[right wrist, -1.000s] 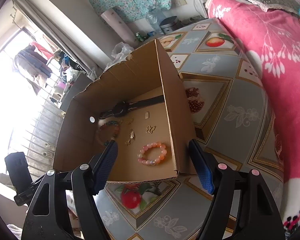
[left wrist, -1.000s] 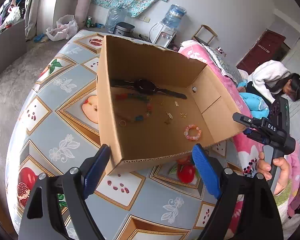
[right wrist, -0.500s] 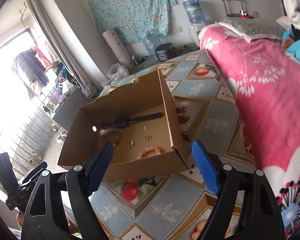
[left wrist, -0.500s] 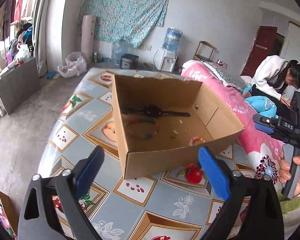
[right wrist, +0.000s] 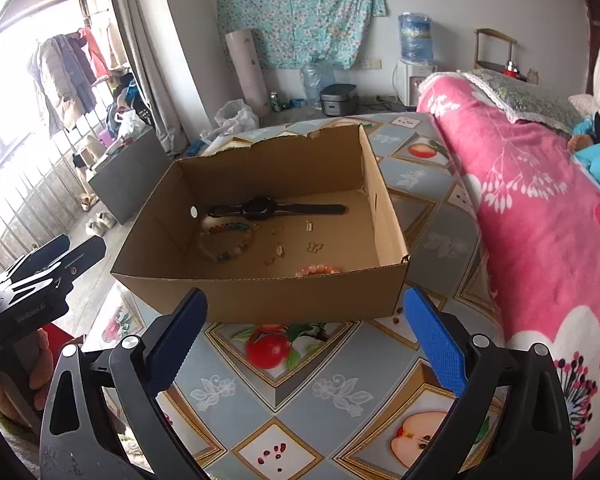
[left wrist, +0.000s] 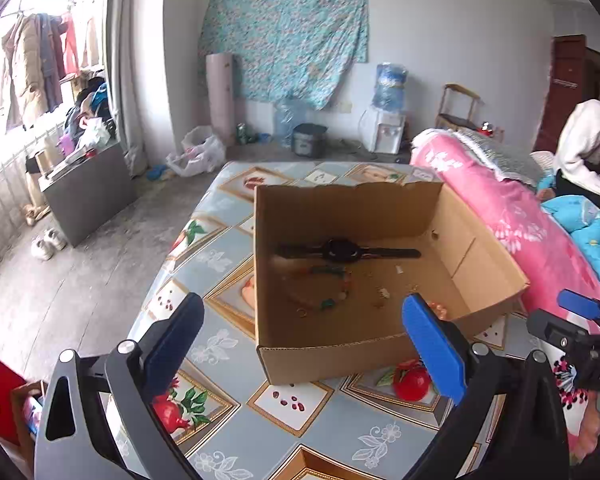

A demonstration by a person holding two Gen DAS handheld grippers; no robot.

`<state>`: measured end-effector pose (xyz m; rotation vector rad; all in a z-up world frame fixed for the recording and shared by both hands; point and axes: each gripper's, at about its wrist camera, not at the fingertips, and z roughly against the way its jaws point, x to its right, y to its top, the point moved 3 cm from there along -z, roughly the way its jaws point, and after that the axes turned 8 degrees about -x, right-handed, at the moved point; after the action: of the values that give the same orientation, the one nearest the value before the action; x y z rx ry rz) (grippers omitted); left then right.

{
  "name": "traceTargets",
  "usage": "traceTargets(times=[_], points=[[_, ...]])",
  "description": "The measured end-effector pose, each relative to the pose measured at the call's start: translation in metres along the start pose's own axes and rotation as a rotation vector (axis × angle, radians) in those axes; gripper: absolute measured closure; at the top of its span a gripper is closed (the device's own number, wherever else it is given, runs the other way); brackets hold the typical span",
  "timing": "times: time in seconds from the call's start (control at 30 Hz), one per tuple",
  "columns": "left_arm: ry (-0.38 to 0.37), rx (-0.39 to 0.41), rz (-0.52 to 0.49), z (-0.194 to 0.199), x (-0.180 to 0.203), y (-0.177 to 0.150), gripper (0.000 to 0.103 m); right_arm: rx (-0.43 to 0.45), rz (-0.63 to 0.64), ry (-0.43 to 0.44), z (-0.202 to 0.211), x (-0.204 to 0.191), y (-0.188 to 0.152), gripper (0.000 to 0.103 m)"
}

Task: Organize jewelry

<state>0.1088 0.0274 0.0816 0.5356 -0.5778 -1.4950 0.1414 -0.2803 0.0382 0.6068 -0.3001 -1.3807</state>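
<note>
Your left gripper (left wrist: pixel 300 344) hangs above the fruit-patterned blue-grey tablecloth (left wrist: pixel 220 256), its blue-padded jaws spread wide with nothing between them, just short of the near left corner of the open brown cardboard box (left wrist: pixel 324 356). Inside that box, from left to right, you see a multicoloured bead bracelet (right wrist: pixel 226 240) on the floor, a black wristwatch (right wrist: pixel 262 208) lying flat behind it along the back wall, a scatter of small gold trinkets (right wrist: pixel 280 248) mid-floor, and a pink bead bracelet (right wrist: pixel 318 269) near the front wall. Your right gripper (right wrist: pixel 306 336) hovers in front of the box, its jaws opening and empty. Beyond it to the right lies a pink floral blanket (right wrist: pixel 540 200).
</note>
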Motion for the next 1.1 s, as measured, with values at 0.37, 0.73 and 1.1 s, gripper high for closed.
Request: traceTargets(times=[0.37, 0.73, 1.1], points=[[0.021, -0.165, 0.089, -0.020, 0.003, -0.009, 0.006, -0.024, 0.008, -0.062, -0.012, -0.013, 0.007, 0.008], [0.044, -0.212, 0.103, -0.023, 0.004, -0.017, 0.005, -0.079, -0.009, -0.072, -0.026, -0.016, 0.004, 0.008], [0.047, -0.237, 0.135, -0.026, 0.001, -0.019, 0.006, -0.085, -0.006, -0.066, -0.029, -0.016, 0.003, 0.008]])
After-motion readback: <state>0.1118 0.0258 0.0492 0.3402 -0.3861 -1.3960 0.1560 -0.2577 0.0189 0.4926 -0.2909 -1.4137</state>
